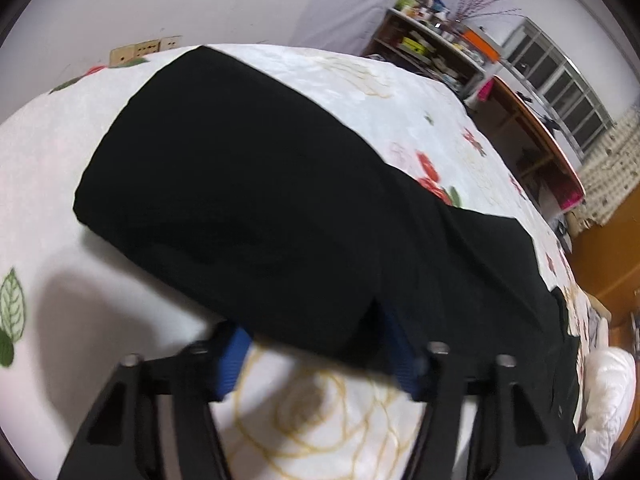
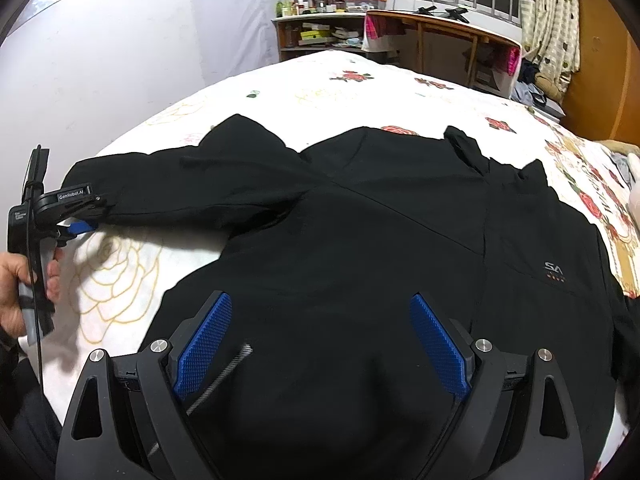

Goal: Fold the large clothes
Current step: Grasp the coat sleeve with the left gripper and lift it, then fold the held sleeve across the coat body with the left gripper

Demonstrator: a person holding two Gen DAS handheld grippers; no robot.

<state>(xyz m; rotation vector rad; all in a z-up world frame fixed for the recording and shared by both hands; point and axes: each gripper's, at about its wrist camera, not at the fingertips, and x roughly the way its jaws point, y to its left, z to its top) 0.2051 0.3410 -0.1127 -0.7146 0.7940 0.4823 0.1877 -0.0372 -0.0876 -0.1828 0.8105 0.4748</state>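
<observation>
Jacket (image 2: 360, 220) lies spread on the bed (image 2: 280, 80); left tongs (image 1: 316, 356) pinch its sleeve cuff (image 1: 312, 320) at nine o'clock, ready to fold inward; right tongs (image 2: 320, 344) hover spread over the hem.

Matt black cloth jacket (image 2: 360, 220)

You have a black jacket (image 2: 360, 220) with a small white logo and orange dots on its chest, lying on a white bedspread (image 2: 304, 80) printed with red roses, green leaves and yellow outlined flowers. Both grippers are black with blue pads (image 2: 204, 344).
</observation>
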